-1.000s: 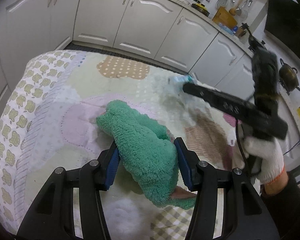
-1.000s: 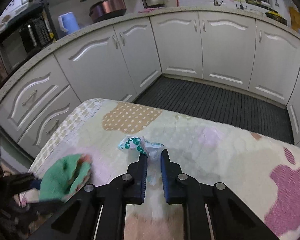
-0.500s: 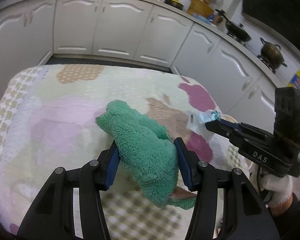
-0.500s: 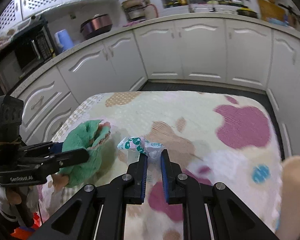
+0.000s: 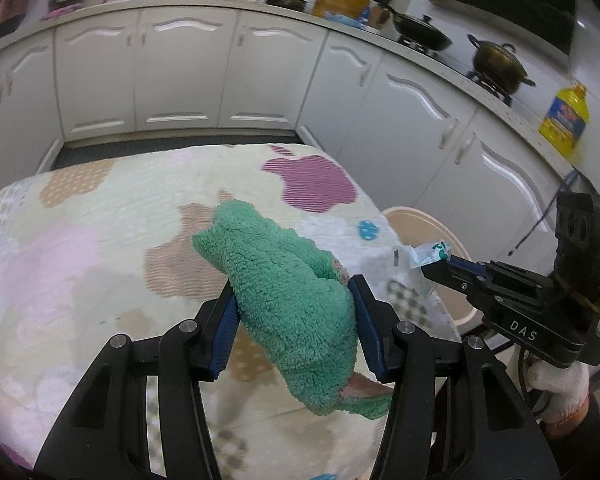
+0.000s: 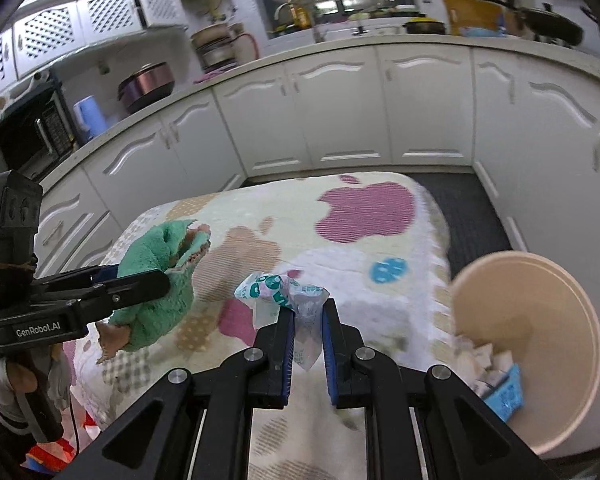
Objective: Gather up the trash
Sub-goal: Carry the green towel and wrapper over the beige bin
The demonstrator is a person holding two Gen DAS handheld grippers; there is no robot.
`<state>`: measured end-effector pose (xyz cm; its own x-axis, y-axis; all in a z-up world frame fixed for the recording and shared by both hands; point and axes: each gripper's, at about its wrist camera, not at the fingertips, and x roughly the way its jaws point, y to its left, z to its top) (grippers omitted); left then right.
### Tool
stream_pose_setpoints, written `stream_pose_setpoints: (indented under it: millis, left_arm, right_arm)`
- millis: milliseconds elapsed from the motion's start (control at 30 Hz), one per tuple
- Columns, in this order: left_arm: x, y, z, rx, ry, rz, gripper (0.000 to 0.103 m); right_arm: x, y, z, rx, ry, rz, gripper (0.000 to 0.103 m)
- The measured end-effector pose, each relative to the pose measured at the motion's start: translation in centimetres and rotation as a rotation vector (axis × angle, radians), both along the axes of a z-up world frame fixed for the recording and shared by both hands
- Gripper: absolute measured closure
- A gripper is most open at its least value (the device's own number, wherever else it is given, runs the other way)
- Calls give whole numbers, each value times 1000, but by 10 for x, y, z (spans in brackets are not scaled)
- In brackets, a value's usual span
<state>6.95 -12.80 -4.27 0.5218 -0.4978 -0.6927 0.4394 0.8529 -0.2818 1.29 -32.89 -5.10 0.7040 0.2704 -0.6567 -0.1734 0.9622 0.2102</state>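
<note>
A: The jaws of the right gripper (image 6: pixel 305 312) are seen clamped on a crumpled wrapper (image 6: pixel 284 292), which is held in the air over the right part of the desk (image 6: pixel 340 256). The jaws of the left gripper (image 5: pixel 292 304) are pressed against a green cloth (image 5: pixel 288 300), also lifted off the cover.

B: What is found changed from half a second ago?

A: Both grips are unchanged. The right gripper has been carried further toward the desk's right edge, and a beige bin (image 6: pixel 540 320) has come fully into its view, where only a sliver of rim was shown before. In the left view the wrapper (image 5: pixel 420 258) is now seen against the bin's rim (image 5: pixel 420 216) rather than over the cover.

B: And the edges?

A: The bin is placed just beside the desk's right edge, below the level of the top. White scraps and a blue item (image 6: pixel 504 392) are seen lying in its bottom. The wrapper is held near the rim but not over the opening in the right view.

B: What room is left for moving?

A: Between the right gripper and the bin only bare cover and the desk's edge are seen. The two grippers are kept well apart, the cloth (image 6: pixel 160 280) being held over the desk's left side. Dark floor (image 6: pixel 472 208) is seen between the far edge and the white cabinets (image 6: pixel 340 112).
</note>
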Motion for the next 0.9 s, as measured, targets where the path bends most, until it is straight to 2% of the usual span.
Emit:
stream_pose_setpoints:
  millis: [233,500,833,900]
  left_arm:
    - [2,-49,0,-8,17,-91,52]
    - [15,-120,-7,-47,69,-209,52]
    - [34,-199,-24,-45,119,-308,52]
    - [38,-212,-29,-46,128,-321,51]
  right_arm:
    - [-19,-56,1,9,1,-138,91]
    - [-25,-128,-17,31,60,-315,91]
    - [-12,-174,-39,28,136,-433,90]
    - [-8,-180,-43,25,147,-450,84]
